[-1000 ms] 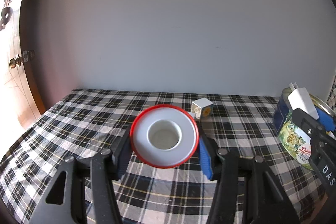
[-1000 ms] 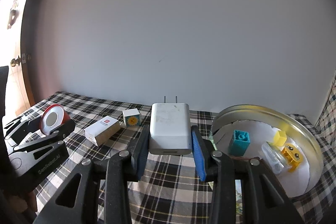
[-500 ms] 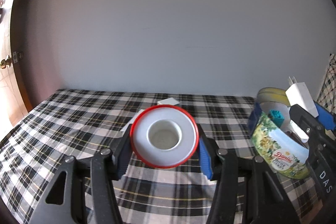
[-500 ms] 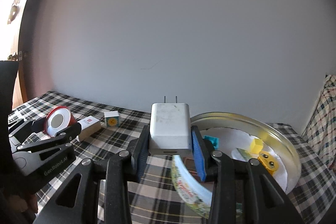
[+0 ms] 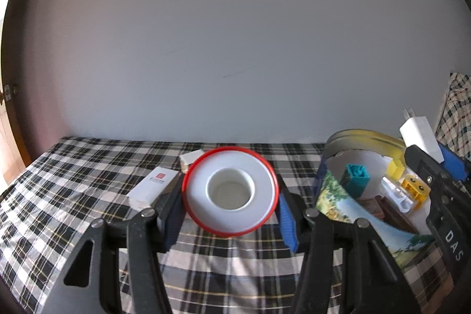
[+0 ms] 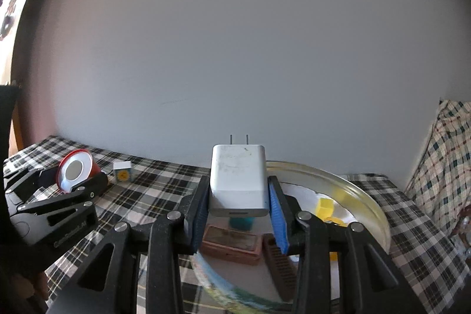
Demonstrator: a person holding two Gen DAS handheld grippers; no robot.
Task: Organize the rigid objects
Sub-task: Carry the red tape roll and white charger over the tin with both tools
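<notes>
The right gripper (image 6: 239, 221) holds the white charger (image 6: 238, 181) right above the round tin (image 6: 368, 208), nearer than the left gripper (image 5: 229, 214) holding the tape roll (image 5: 230, 190).

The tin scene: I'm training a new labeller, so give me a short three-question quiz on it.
1. True or false: the right gripper is shut on a white charger.
2. Which item is inside the tin? A) the teal block B) the red-rimmed tape roll C) the white box
3. Fill in: the small cube with a yellow sun face rests on the ______ cloth.

Key:
1. True; the charger's prongs point up and away.
2. A; the roll is clamped in the left gripper and the box lies on the cloth.
3. Checked.
</notes>
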